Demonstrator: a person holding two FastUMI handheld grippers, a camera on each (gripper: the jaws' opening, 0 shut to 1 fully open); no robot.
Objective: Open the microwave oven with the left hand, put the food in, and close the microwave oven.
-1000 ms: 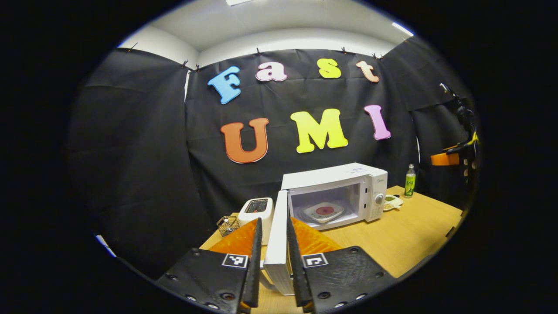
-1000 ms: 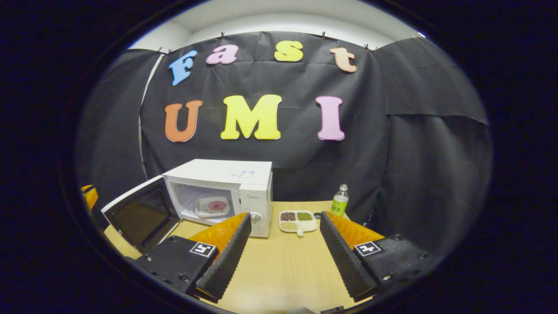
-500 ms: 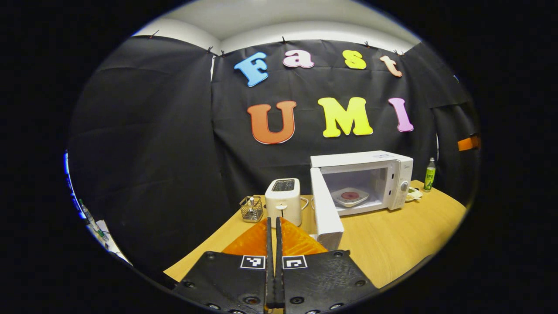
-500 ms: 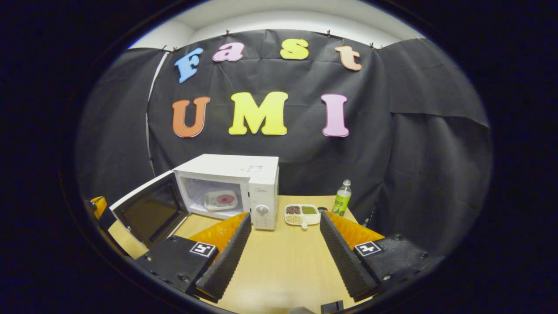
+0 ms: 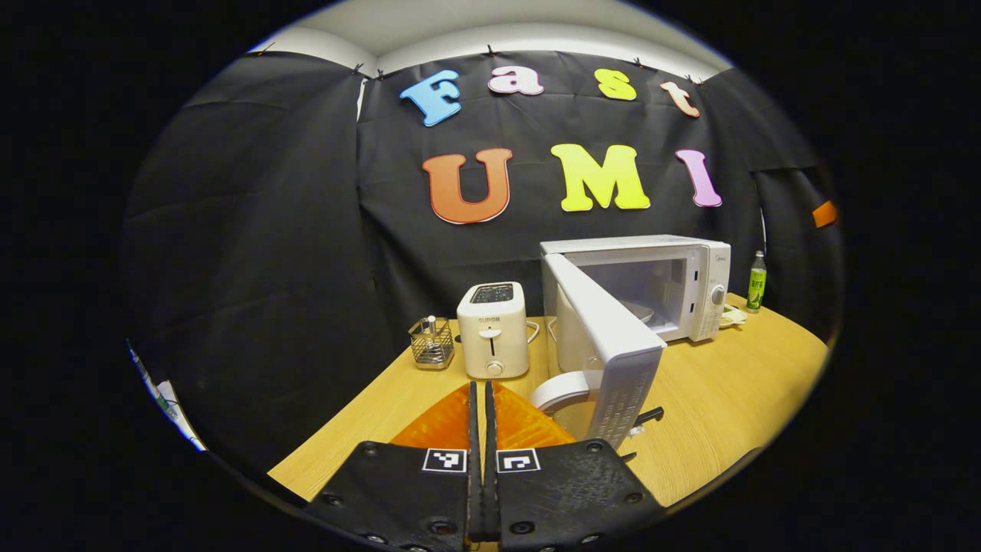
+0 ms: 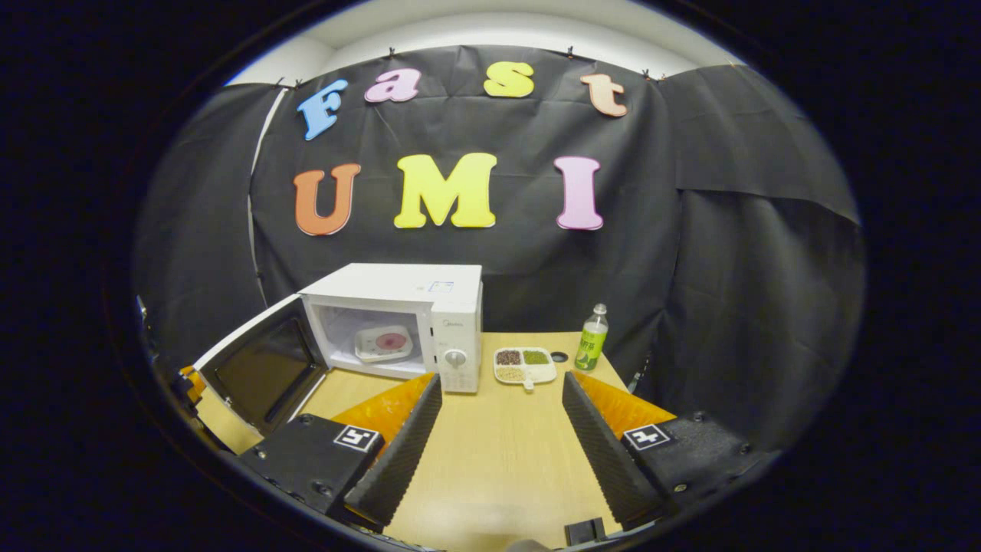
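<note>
The white microwave (image 5: 690, 276) stands on the wooden table (image 5: 713, 399) with its door (image 5: 613, 360) swung wide open toward me. My left gripper (image 5: 483, 391) is shut on nothing, low over the table just left of the door's handle (image 5: 556, 389). In the right gripper view the microwave (image 6: 452, 307) shows a white plate with a red middle (image 6: 383, 343) inside, and the door (image 6: 260, 368) hangs open to the left. The food, a white divided tray of beans (image 6: 525, 366), lies right of the microwave. My right gripper (image 6: 502, 383) is open, short of the tray.
A white toaster (image 5: 493, 330) and a small wire basket (image 5: 431, 343) stand left of the microwave. A green bottle (image 6: 591, 349) and a dark cap (image 6: 559, 356) sit behind the tray. Bare table stretches in front of the microwave.
The left gripper let go of the door's edge, closed its fingers and drew back to the door's outer side. The door stands wide open. The right gripper stayed open and barely shifted.
</note>
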